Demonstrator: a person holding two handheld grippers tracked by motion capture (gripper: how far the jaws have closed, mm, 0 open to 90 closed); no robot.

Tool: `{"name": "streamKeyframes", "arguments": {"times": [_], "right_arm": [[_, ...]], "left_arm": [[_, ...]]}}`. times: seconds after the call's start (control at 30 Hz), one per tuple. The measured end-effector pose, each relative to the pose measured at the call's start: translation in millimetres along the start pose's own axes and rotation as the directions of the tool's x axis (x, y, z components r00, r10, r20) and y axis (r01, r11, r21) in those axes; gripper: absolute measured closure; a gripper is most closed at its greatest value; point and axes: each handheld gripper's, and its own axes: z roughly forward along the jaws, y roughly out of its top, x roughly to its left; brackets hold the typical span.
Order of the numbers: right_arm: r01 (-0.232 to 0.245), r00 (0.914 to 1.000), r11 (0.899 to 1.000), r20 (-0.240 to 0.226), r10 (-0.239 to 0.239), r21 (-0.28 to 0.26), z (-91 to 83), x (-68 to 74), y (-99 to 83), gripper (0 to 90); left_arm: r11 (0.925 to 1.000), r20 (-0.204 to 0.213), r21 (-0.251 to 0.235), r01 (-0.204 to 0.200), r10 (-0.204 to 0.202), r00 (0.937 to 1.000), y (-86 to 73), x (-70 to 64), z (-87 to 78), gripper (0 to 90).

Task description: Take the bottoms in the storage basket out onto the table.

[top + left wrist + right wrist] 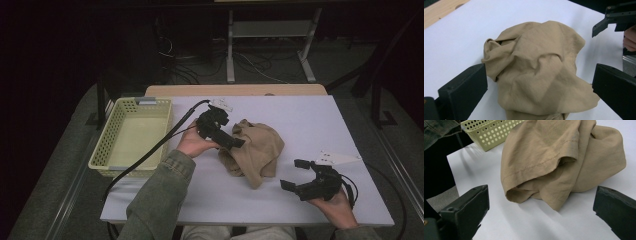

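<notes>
A crumpled tan cloth [256,149] lies in a heap at the middle of the white table [300,115]. My left gripper [235,141] hovers at the cloth's left side, open, its jaws spread wide on either side of the heap [536,67]. My right gripper [295,175] is open too, near the front right of the table, a short way from the cloth's hemmed edge [541,165], with nothing between its jaws. The right gripper's jaw tip [599,26] appears at the top right of the left gripper view.
A pale yellow perforated basket [131,135] stands at the table's left edge [491,132], with nothing in it. Cables trail from both grippers. A small white plate [340,158] lies at the right. Beyond the table are a wooden board [235,90] and metal stand legs.
</notes>
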Motion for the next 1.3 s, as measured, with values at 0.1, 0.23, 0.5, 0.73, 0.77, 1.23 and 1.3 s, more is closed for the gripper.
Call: {"name": "streamKeyframes", "arguments": {"times": [0.1, 0.23, 0.5, 0.73, 0.77, 1.23, 1.3], "right_arm": [[0.0, 1.0, 1.0, 0.0, 0.0, -0.001, -0.2, 0.1, -0.2, 0.2], [-0.004, 1.0, 1.0, 0.001, 0.004, -0.004, -0.5, -0.1, -0.4, 0.2], [0.001, 1.0, 1.0, 0.002, -0.001, -0.002, -0.3, -0.4, -0.4, 0.2], [0.0, 1.0, 1.0, 0.003, 0.0, -0.002, 0.1, -0.6, -0.6, 0.2], [-0.001, 1.0, 1.0, 0.003, 0.001, -0.002, 0.1, -0.6, -0.6, 0.2], [-0.011, 0.9999, 1.0, 0.0, 0.011, 0.011, 0.5, 0.2, -0.9, 0.2], [-0.007, 1.0, 1.0, 0.001, 0.007, 0.008, 0.9, 0.0, -0.9, 0.2]], "left_arm": [[1.0, -0.009, 0.0, 0.001, -0.001, 1.0, -2.5, -0.2, -4.1, 0.0], [0.9999, -0.019, -0.007, 0.011, -0.011, 0.9998, -7.7, 0.0, -10.4, 0.0], [0.9992, -0.04, -0.025, 0.03, -0.031, 0.9987, -23.0, -2.1, -22.2, 0.0], [0.9978, -0.05, -0.049, 0.045, -0.047, 0.9976, -37.9, -1.8, -35.6, 0.0], [0.997, -0.056, -0.058, 0.052, -0.055, 0.9969, -40.1, -2.6, -36.9, 0.0], [0.9919, -0.107, -0.1, 0.077, -0.088, 0.9904, -72.0, -7.1, -60.1, 0.0], [0.9909, -0.111, -0.111, 0.076, -0.089, 0.9899, -77.2, -9.4, -62.4, 0.0]]}}
